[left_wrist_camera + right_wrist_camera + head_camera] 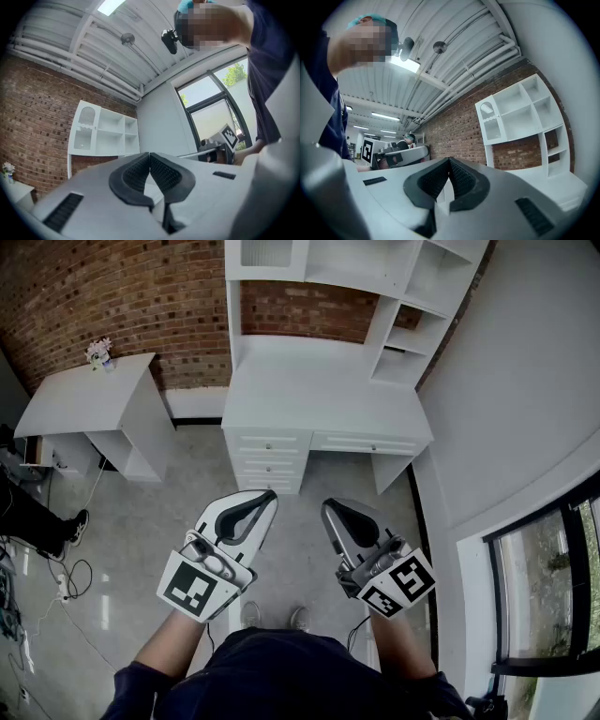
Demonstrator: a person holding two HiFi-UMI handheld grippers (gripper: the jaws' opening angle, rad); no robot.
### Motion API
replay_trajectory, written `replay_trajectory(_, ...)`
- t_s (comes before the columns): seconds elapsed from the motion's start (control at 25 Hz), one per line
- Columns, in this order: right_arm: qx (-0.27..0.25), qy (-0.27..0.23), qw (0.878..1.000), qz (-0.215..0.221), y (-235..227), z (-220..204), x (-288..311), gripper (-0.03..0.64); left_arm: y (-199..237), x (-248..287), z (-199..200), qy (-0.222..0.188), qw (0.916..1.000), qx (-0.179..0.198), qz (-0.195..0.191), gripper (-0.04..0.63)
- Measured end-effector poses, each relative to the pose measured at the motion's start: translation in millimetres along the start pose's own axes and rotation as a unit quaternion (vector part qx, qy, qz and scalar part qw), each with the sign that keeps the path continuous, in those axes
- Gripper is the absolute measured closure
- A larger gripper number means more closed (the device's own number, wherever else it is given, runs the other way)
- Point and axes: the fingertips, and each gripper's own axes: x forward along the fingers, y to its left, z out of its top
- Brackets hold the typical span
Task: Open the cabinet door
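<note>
Fingers first, from the head view: the left gripper (269,493) and the right gripper (327,505) are both held out in front of the person, side by side over the floor (187,512), each pair pressed together at the tips with nothing in between. They are well short of the white desk against the brick wall (112,287). The cabinet door (267,251) sits at the top left of the hutch (412,296) above the tabletop (309,390), with open shelves to its right and drawers (267,460) below. A side table (84,395) with flowers (98,352) stands off to the left.

From the left gripper view, the dark ribbed fingers meet at the tip and hold nothing. Beyond them the cabinet door is shut, a tall narrow panel with an arched grille at the top and what looks like a see-through pane below.

From the right gripper view, the fingers are likewise closed and empty, and the same door shows at the hutch's left end, far off.

I would judge that door light and free-swinging on its hinges, with a stiff painted frame that may be slick, and a pane that could be fragile. Any knob is too small to make out from here. The safest hold is on a knob or on the frame's free edge, never the pane, and the pull should be gentle so the hutch does not rock.
</note>
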Motion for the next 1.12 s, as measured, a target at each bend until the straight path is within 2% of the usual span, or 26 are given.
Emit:
replay_trajectory(0.32, 0.002, 0.002, 1.0, -0.004, -1.9, -2.4, 0.0, 0.592, -3.7, 1.2, -0.4, 0.003, 0.9998, 0.008, -0.016, 0.588)
replay_trajectory(0.52, 0.008, -0.008, 1.0, 0.002, -3.9, -0.4, -4.2, 0.591, -5.6, 6.1, -2.7, 0.0, 1.0, 0.001, -0.006, 0.588)
replay_trajectory(0.84, 0.021, -0.008, 1.0, 0.012, -17.6, -1.1, -30.0, 0.591, -33.7, 18.3, -8.4, 0.013, 0.9998, 0.012, -0.01, 0.588)
replay_trajectory(1.12, 0.023, -0.01, 0.999, 0.03, -29.7, -0.4, -61.0, 0.591, -62.5, 31.0, -12.6, 0.017, 0.9997, 0.018, 0.008, 0.588)
